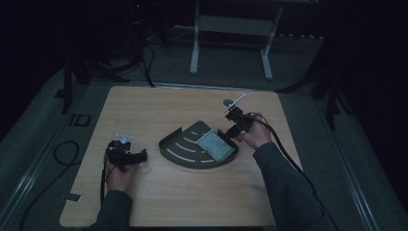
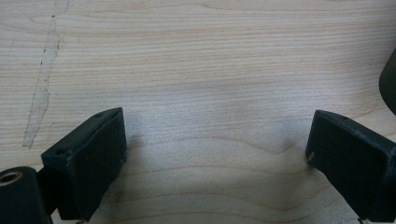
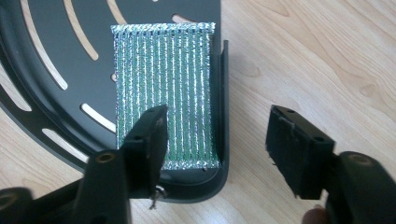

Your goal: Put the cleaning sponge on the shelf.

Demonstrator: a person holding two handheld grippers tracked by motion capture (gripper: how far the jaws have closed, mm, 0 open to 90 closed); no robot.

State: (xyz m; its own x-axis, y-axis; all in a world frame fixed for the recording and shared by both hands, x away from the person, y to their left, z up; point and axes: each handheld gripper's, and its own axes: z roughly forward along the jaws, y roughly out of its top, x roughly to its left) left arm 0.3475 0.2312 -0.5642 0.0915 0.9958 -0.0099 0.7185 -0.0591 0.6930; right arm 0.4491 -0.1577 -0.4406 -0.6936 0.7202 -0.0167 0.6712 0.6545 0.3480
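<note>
High view, tray: a black fan-shaped metal tray with curved slots lies flat near the middle of the light wooden tabletop.
High view, pad: a silvery-green ribbed rectangular pad rests inside the tray at its right end, close against the raised side wall.
High view, right tool: the right tool is held just beside the tray's right edge, next to the pad; a black cable trails back along the sleeve.
High view, left tool: the left tool hovers low over bare wood, left of the tray and apart from it.
High view, writing: none can be read on the tray, pad or tools.
Left gripper view, left tool: the left tool is released, its jaws wide apart with plain wood grain between them; a dark curved tray edge peeks in at the right.
Right gripper view, right tool: the right tool is released, its jaws spread; one jaw sits over the pad, the other over bare wood, and the tray's upright wall stands between them.
Right gripper view, pad: it lies flat on the slotted floor, its long side just beside the wall.
</note>
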